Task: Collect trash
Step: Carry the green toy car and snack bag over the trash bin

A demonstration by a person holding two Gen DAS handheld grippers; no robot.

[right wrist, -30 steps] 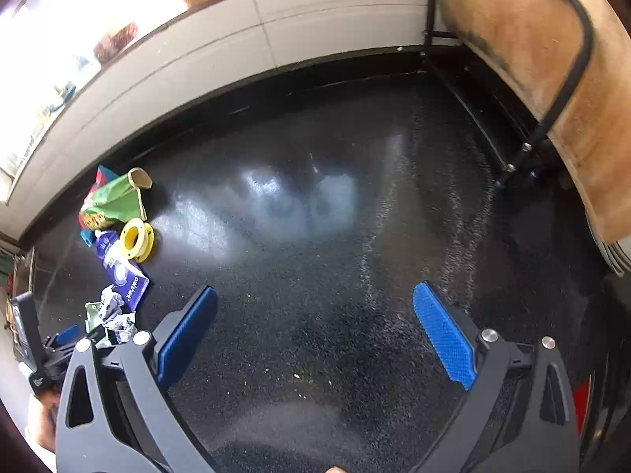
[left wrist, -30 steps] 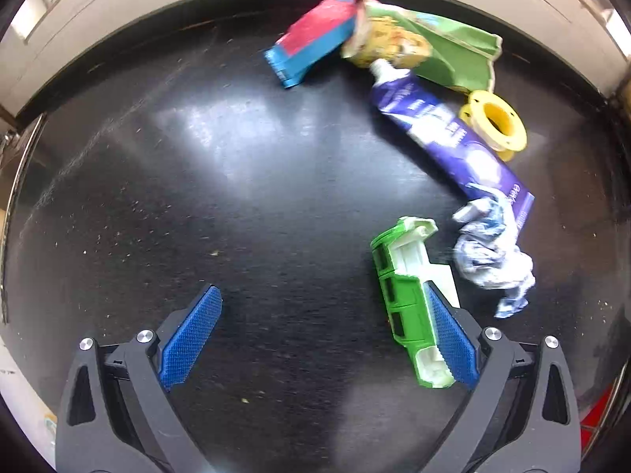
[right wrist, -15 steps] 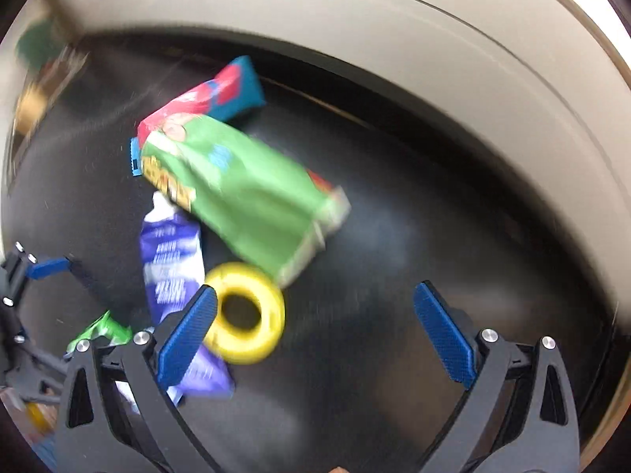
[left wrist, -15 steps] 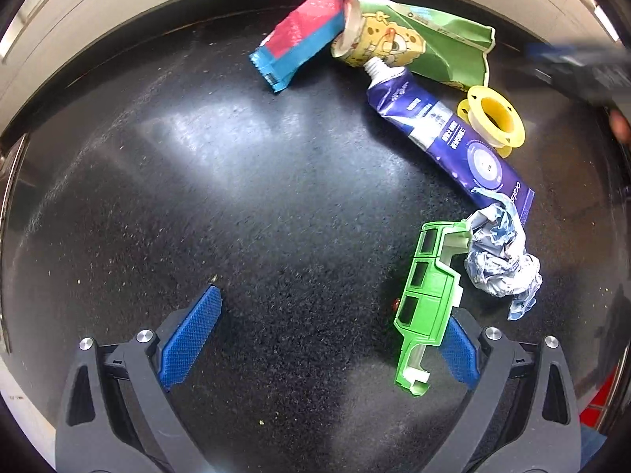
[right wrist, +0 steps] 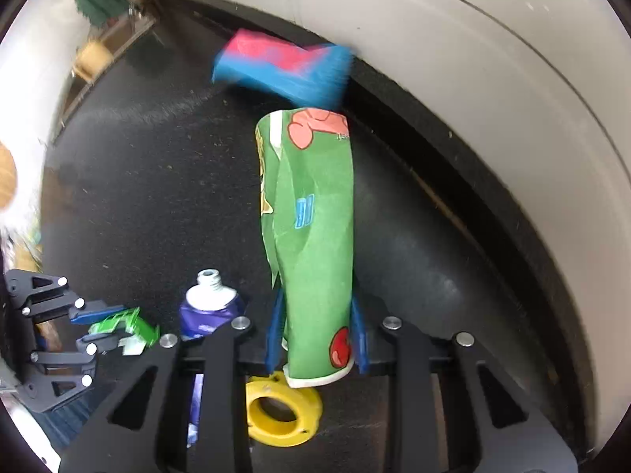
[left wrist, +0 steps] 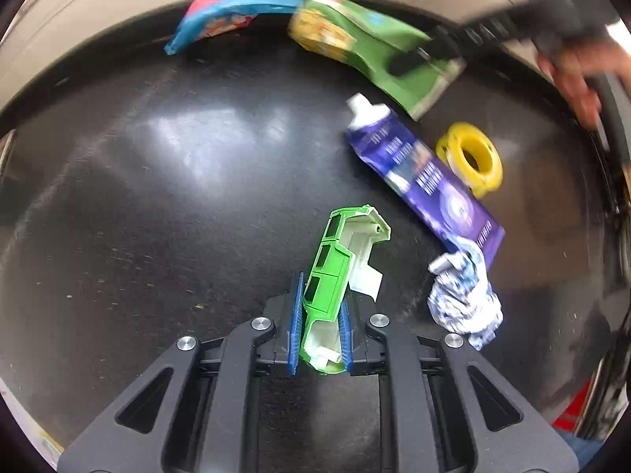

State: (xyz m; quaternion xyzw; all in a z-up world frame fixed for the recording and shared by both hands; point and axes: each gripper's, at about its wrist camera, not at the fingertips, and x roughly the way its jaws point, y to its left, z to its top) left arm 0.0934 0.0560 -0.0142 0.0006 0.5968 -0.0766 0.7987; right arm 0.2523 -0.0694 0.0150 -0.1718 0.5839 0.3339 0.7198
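My left gripper [left wrist: 319,303] is closing its jaws on a green toy car shell [left wrist: 335,252], and the blue pads press its sides. The shell stands tilted off the black floor. My right gripper [right wrist: 317,327] is also closing, its pads pinching the lower end of a green snack bag [right wrist: 311,205] that rises upright between them. In the left wrist view the right gripper [left wrist: 414,63] is a blurred dark bar over the green bag [left wrist: 374,51]. The right wrist view shows the left gripper [right wrist: 98,327] with the green shell [right wrist: 130,327].
Around them on the black floor [left wrist: 177,216] lie a red-and-blue packet [left wrist: 232,12], a purple toothpaste tube [left wrist: 422,181], a yellow ring [left wrist: 471,157] and a crumpled paper wad [left wrist: 465,295]. A white baseboard [right wrist: 453,79] runs close behind. A hand [left wrist: 579,71] shows at upper right.
Both grippers went from wide open to closed: the left on the green car shell, the right on the green bag after swinging across the floor to the trash pile.
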